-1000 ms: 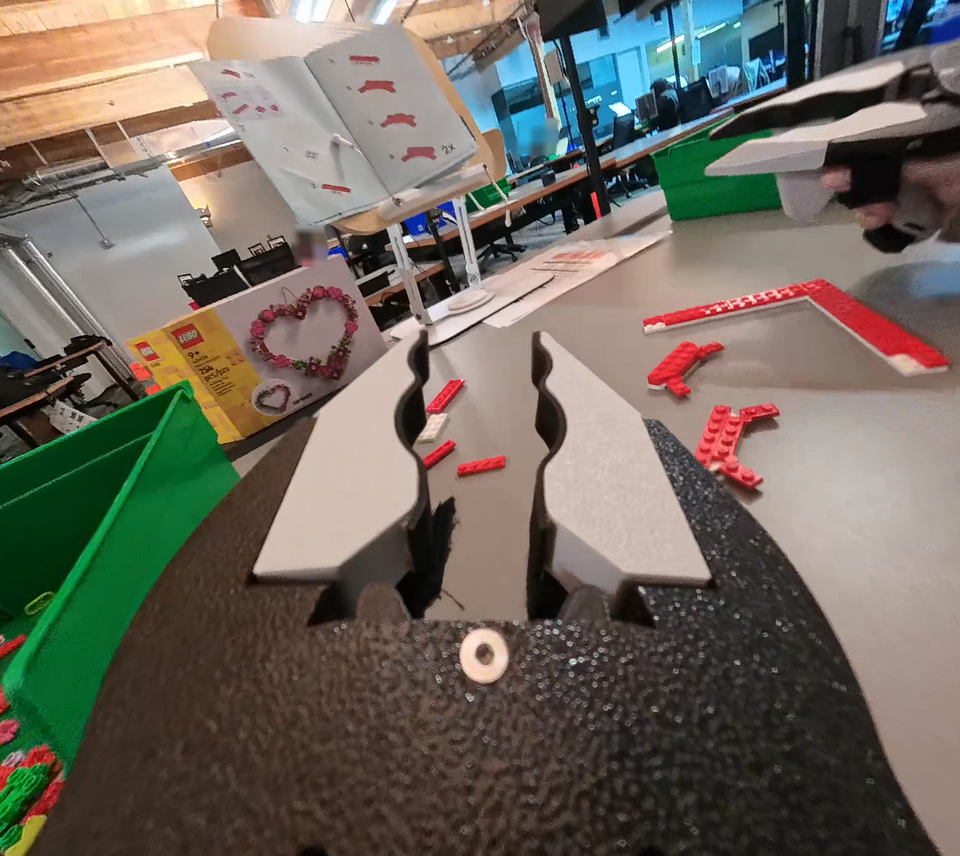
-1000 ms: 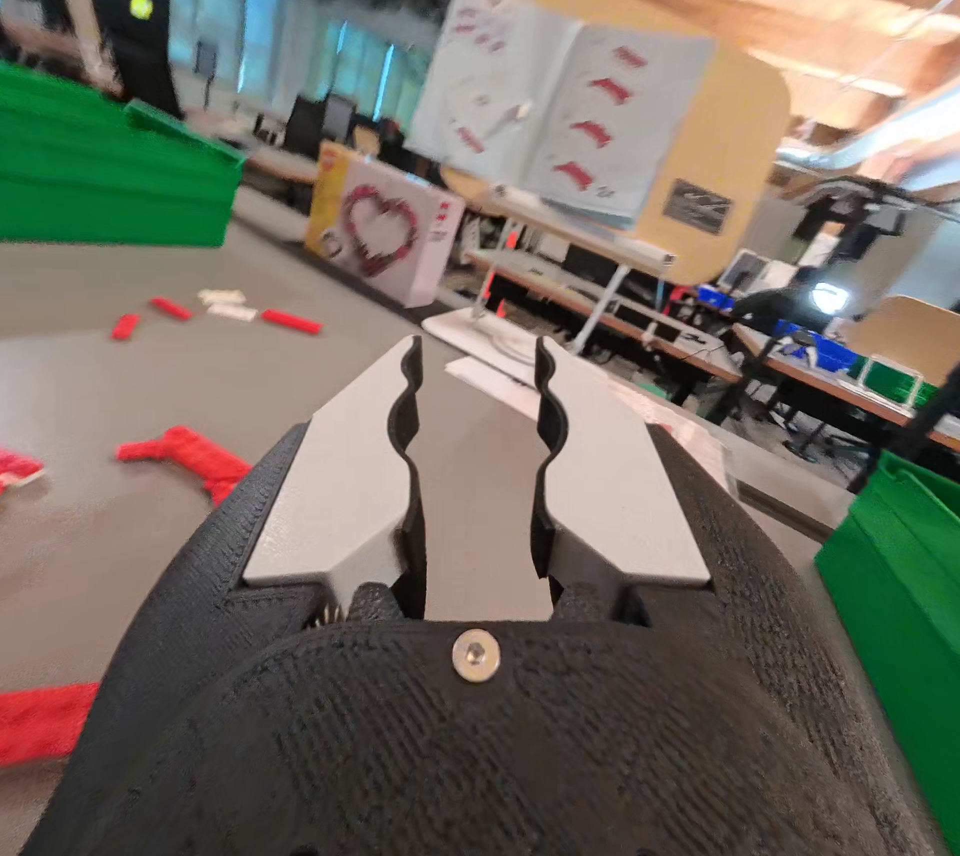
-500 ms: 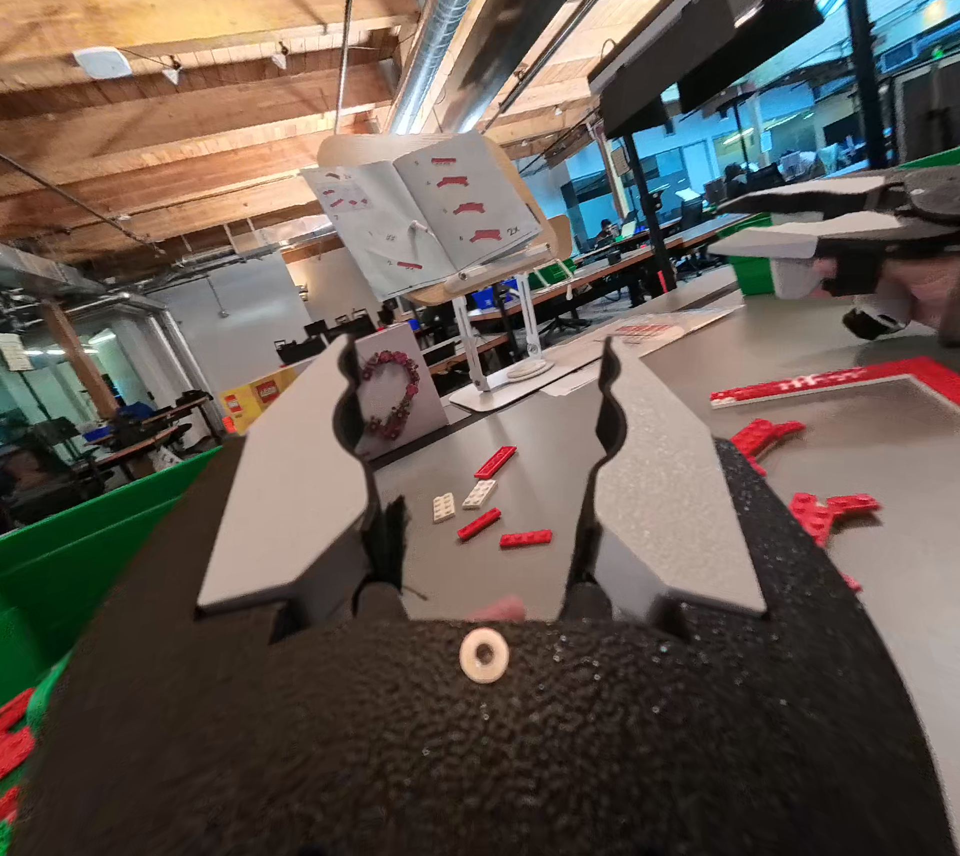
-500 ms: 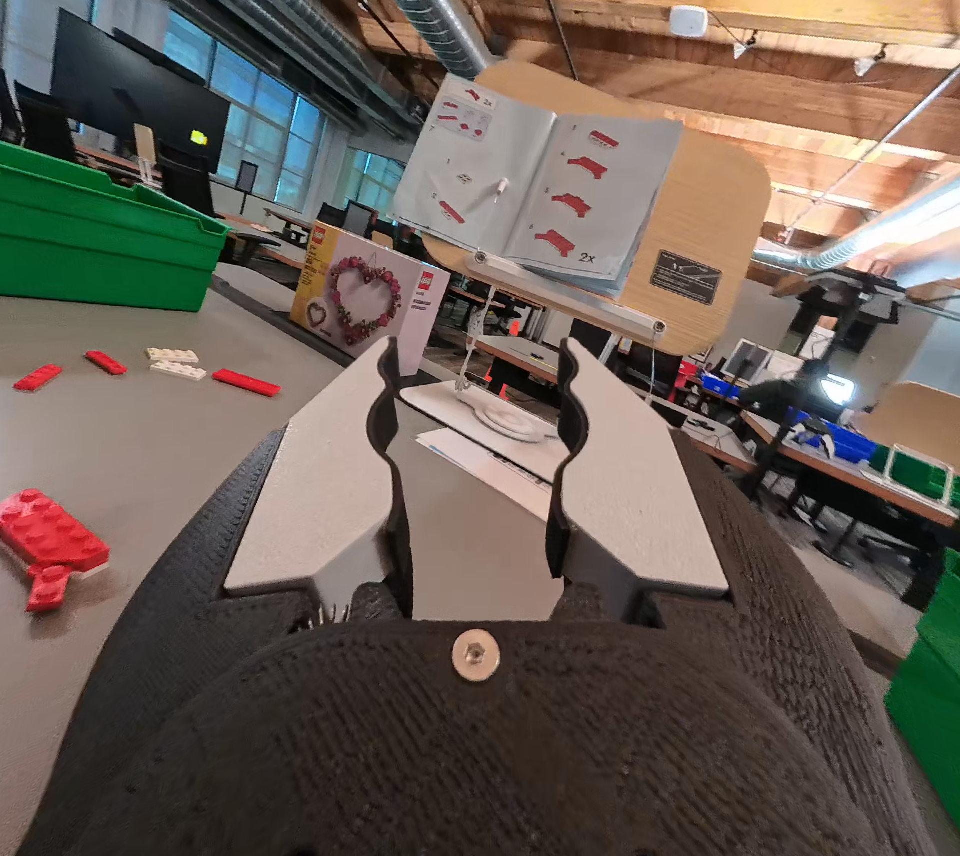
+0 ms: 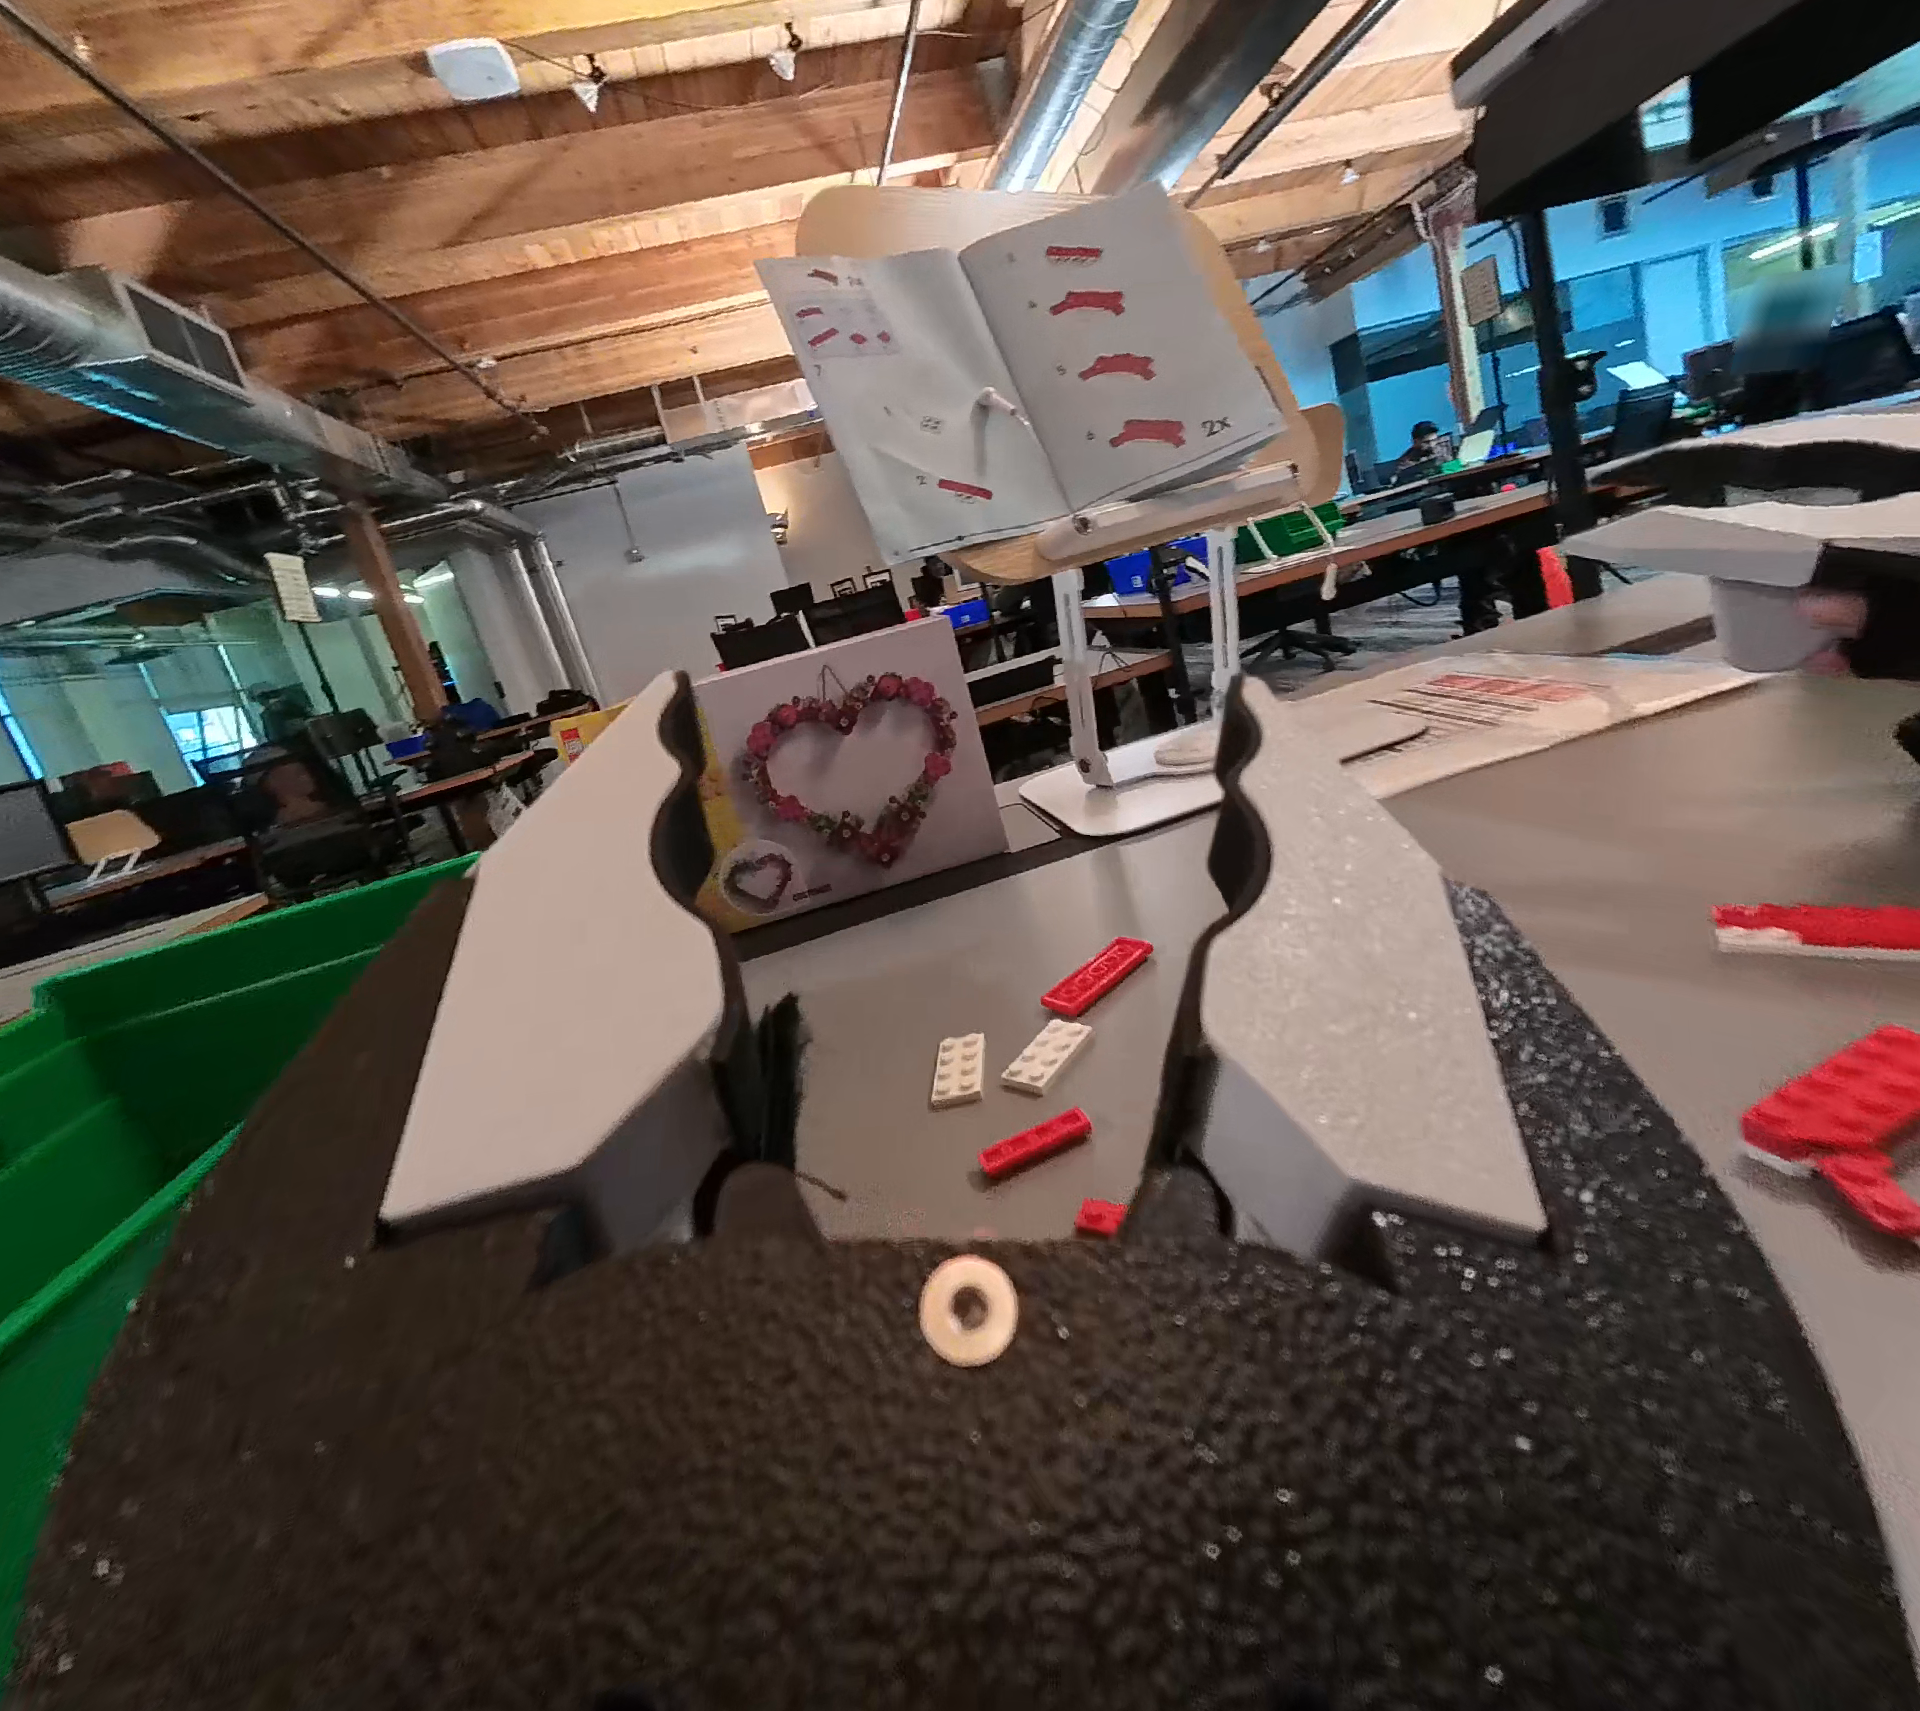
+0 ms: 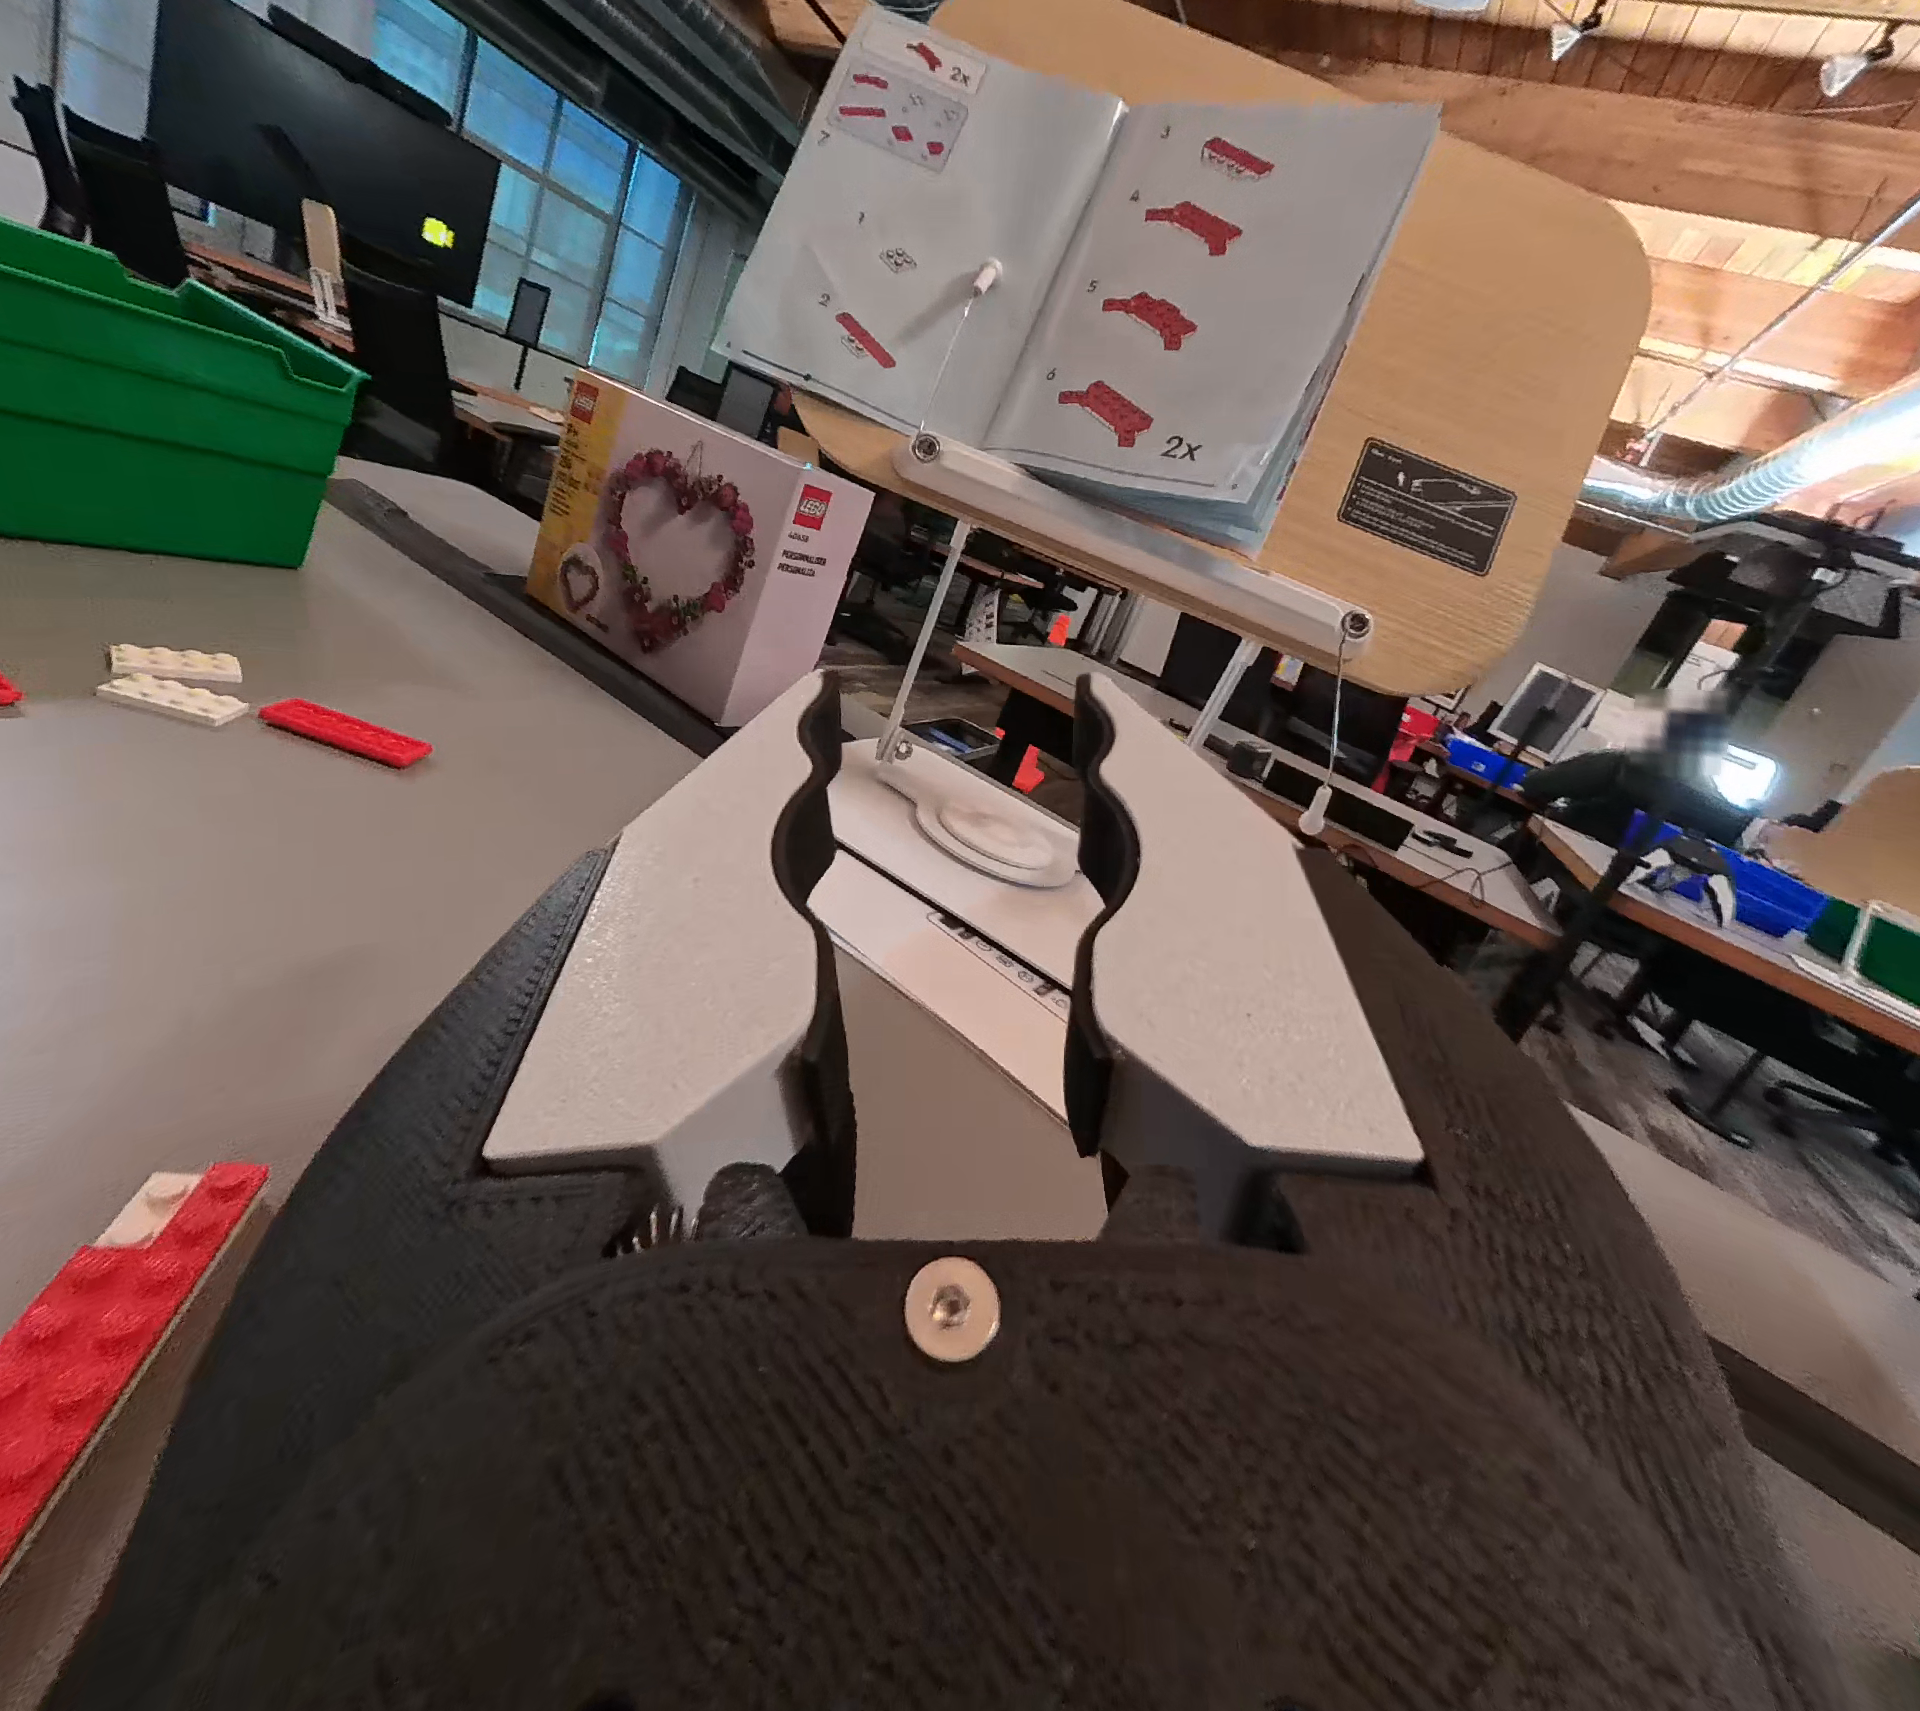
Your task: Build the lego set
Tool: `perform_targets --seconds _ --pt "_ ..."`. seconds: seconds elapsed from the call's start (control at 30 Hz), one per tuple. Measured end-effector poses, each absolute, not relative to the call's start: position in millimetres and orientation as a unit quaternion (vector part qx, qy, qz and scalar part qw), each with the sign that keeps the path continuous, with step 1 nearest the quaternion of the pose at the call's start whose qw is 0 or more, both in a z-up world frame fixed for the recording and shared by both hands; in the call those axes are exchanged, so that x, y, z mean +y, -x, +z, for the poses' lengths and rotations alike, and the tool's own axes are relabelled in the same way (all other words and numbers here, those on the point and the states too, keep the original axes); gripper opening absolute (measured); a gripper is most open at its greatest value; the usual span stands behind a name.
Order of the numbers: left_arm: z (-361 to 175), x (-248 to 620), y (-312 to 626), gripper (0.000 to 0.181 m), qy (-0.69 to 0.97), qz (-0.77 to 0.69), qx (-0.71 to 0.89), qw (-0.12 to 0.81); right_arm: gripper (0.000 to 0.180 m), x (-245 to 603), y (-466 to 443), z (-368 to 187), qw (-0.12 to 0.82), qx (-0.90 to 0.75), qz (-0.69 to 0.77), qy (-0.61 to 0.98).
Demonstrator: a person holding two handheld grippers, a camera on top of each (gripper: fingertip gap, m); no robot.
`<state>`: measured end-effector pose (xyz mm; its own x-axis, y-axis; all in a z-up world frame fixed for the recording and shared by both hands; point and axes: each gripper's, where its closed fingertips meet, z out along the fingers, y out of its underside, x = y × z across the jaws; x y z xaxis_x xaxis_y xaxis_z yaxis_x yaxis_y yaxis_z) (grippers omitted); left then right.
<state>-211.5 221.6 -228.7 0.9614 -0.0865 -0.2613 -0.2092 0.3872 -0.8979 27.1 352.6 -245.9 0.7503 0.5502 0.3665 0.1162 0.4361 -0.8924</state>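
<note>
Sitting in a big room with a wooden ceiling, the flat grey tabletop holds loose bricks. The long flat red brick points away toward the open paper instruction book. Both the left tool and right tool are spread apart, empty. The red corner piece is cut off.

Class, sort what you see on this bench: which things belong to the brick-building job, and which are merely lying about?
Belongs to the job:
white plates
red plates
red part-built pieces
open instruction booklet
left claw, open
right claw, open

Lying about:
set's box
green bins
loose papers
</note>
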Motion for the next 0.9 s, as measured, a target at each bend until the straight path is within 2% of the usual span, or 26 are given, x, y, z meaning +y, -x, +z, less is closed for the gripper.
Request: perform_targets --seconds 0.1,0.23,0.5,0.7,0.9 --pt "-229 228 217 0.092 0.557 0.044 0.121 0.820 0.041 355 -26 -247 0.780 -0.327 0.145 0.514" --pt "-236 226 221 0.075 0.583 0.028 0.122 0.803 0.037 352 -27 -245 0.782 -0.327 0.148 0.509" --pt "-279 229 237 0.048 0.713 -0.028 0.131 0.688 0.031 343 -20 -247 0.783 -0.355 0.130 0.494" --pt "-277 218 249 0.040 0.735 -0.087 0.100 0.665 0.030 345 -22 -248 0.780 -0.353 0.135 0.499" --pt "-254 192 239 0.044 0.723 -0.126 0.074 0.675 0.028 345 -24 -249 0.779 -0.354 0.129 0.502"
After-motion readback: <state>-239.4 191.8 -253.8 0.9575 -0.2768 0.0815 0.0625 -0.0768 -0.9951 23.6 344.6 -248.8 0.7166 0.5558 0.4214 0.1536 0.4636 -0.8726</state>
